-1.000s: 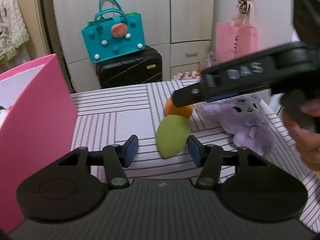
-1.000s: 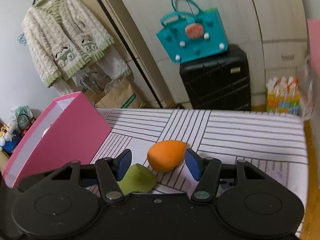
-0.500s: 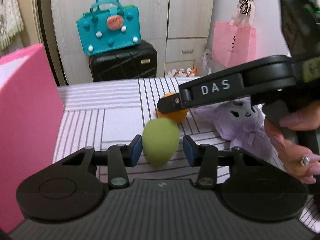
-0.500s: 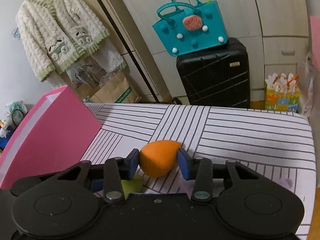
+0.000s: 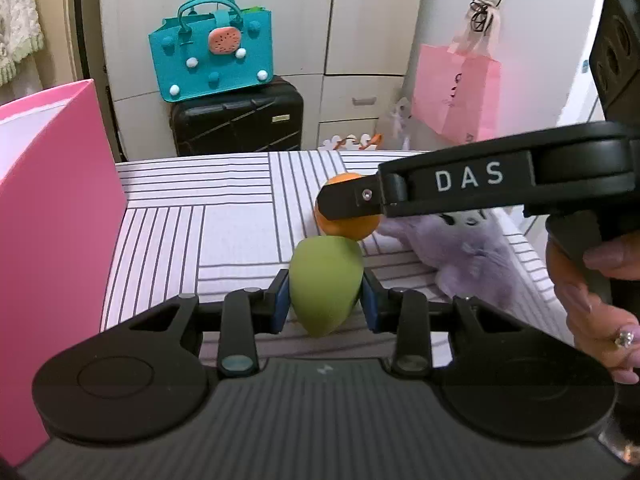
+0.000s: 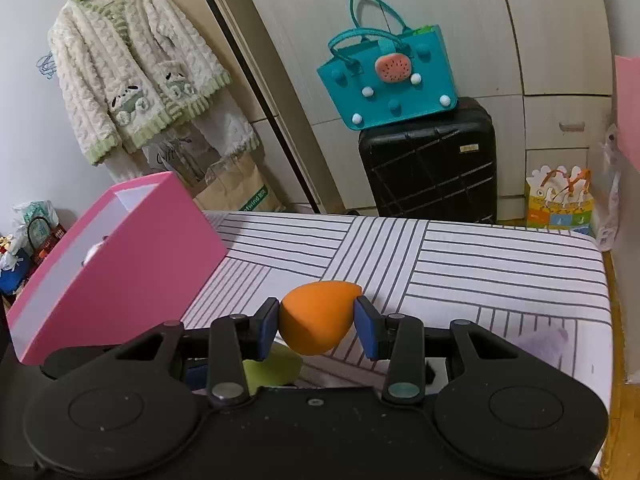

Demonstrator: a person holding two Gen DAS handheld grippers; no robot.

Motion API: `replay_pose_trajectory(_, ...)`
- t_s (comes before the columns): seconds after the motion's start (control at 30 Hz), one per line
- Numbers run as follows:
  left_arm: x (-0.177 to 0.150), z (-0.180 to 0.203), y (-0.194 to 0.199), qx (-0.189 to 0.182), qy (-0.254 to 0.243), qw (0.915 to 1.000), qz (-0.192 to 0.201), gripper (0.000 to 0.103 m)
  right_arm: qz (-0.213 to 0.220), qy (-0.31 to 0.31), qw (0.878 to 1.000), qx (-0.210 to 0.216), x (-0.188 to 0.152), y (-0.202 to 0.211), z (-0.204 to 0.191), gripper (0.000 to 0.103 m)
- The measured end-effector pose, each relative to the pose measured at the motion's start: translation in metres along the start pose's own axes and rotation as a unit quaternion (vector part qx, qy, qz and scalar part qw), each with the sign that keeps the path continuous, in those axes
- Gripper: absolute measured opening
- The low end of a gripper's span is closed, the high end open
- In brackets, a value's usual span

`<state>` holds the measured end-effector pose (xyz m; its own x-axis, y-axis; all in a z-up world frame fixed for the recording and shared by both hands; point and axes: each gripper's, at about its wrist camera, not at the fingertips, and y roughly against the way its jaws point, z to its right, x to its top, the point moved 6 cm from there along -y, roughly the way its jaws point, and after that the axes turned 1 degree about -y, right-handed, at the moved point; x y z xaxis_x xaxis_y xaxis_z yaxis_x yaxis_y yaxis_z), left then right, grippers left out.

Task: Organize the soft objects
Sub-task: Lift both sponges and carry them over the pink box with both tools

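A green egg-shaped sponge (image 5: 326, 284) sits pinched between the blue pads of my left gripper (image 5: 324, 300), which is shut on it just over the striped bed sheet (image 5: 236, 220). Right behind it, an orange sponge (image 6: 316, 312) is squeezed between the pads of my right gripper (image 6: 316, 322). In the left wrist view one finger (image 5: 352, 202) of that gripper covers part of the orange sponge (image 5: 352, 230). A purple plush toy (image 5: 468, 256) lies to the right of both sponges. The green sponge (image 6: 272, 370) shows low under the right gripper's left finger.
An open pink box (image 6: 132, 256) stands on the bed at the left, with something pale inside. A hand (image 5: 600, 308) holds the right gripper's grip. Beyond the bed's far edge stand a black suitcase (image 6: 428, 160) with a teal bag (image 6: 388, 80) on it.
Both pairs of jaws have closed in: the left onto the green sponge, the right onto the orange one. The left gripper has come forward around the green sponge.
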<state>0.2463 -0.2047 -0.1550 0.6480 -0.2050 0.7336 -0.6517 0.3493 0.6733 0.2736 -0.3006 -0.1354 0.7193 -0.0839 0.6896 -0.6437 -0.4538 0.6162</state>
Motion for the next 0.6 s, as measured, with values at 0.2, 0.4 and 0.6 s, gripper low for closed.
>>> replay_pose_trajectory(0.2,-0.006,0.001,0.023,-0.023,0.008,0.9997,0.0,0.035,0.006,0.008,1.0,-0.007,-0.01,0.02,-0.014,0.046)
replay_pose_trajectory(0.4,-0.014,0.006,0.045,-0.046,0.012,0.9988,-0.003,0.035,0.011,0.02,0.999,-0.022,-0.022,0.043,-0.027,0.046)
replay_pose_trajectory(0.6,-0.025,0.01,0.069,-0.07,0.014,0.9974,-0.011,0.035,0.01,0.035,0.999,-0.036,-0.035,0.066,-0.041,0.046)
